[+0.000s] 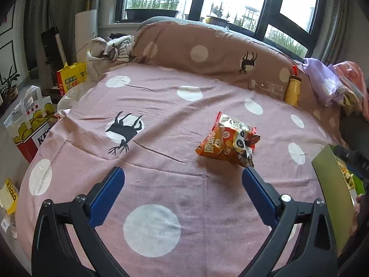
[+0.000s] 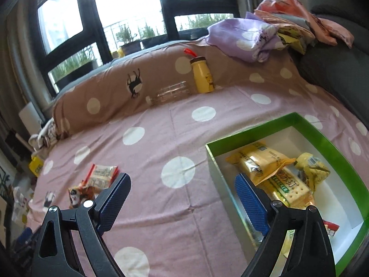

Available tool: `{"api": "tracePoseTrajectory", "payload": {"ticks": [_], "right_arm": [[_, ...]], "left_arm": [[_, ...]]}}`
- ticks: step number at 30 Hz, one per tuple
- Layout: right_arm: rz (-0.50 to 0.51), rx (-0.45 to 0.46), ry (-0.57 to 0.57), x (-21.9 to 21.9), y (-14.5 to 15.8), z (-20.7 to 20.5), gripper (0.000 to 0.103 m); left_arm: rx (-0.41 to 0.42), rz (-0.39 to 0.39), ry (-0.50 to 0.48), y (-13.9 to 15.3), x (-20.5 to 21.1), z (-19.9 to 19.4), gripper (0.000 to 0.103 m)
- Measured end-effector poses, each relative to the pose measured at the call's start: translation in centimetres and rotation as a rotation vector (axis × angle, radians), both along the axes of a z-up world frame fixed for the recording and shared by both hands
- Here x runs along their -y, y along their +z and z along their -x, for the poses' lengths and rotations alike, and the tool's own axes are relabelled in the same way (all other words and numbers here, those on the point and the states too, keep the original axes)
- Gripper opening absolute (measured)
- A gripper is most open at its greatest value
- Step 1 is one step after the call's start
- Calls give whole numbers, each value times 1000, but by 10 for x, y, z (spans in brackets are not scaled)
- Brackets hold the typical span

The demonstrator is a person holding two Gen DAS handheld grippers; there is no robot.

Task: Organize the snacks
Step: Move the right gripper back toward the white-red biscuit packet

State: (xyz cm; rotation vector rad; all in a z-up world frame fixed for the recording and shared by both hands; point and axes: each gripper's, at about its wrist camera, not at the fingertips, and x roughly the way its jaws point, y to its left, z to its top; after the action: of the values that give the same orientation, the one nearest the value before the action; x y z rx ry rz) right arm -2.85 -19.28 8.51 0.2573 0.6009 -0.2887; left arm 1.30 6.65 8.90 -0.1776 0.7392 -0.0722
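Blue-padded left gripper (image 1: 183,175) hangs over the pink dotted bedspread (image 1: 161,106), jaws spread wide, nothing between them. Just past its right finger lies an orange snack bag (image 1: 227,146) on a red-edged packet. Only this view shows the floor clutter at left: a KFC bag (image 1: 32,127) and a yellow box (image 1: 71,79).

Right gripper (image 2: 182,181) also stands wide and empty. Its view alone looks down into the green box (image 2: 249,133), just beside its right finger, where a yellow cracker pack (image 2: 267,164) and a crumpled yellow wrapper (image 2: 311,167) lie. The snack bag sits well apart at left. A yellow bottle (image 2: 202,76) leans against the brown bolster (image 2: 103,97).
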Motion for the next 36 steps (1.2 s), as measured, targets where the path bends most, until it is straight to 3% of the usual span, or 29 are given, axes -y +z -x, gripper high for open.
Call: {"api": "tracePoseTrajectory", "payload": {"ticks": [8,13,18,26,30,36], "right_arm": [[168,-175,66,-48,-40,-29,92],[53,-218,135,-60,-52,-35,92],[-183,-250,256,-78,-46,-53,92],[-148,-316,200,-111,-13,-156,96],[-212,-457,142,-112,-40,-210,96],[-109,-526,103,-123,-72,-233,97]], "left_arm": [[-33,30,4,-1,-11,-6,102],[-53,87,28,2,-29,-8,102],[-77,149,69,2,-50,-10,102],[-120,163,83,-2,-57,-17,102],[-130,156,87,-4,-58,-19,102],[-160,126,103,-8,-57,-24,102]]}}
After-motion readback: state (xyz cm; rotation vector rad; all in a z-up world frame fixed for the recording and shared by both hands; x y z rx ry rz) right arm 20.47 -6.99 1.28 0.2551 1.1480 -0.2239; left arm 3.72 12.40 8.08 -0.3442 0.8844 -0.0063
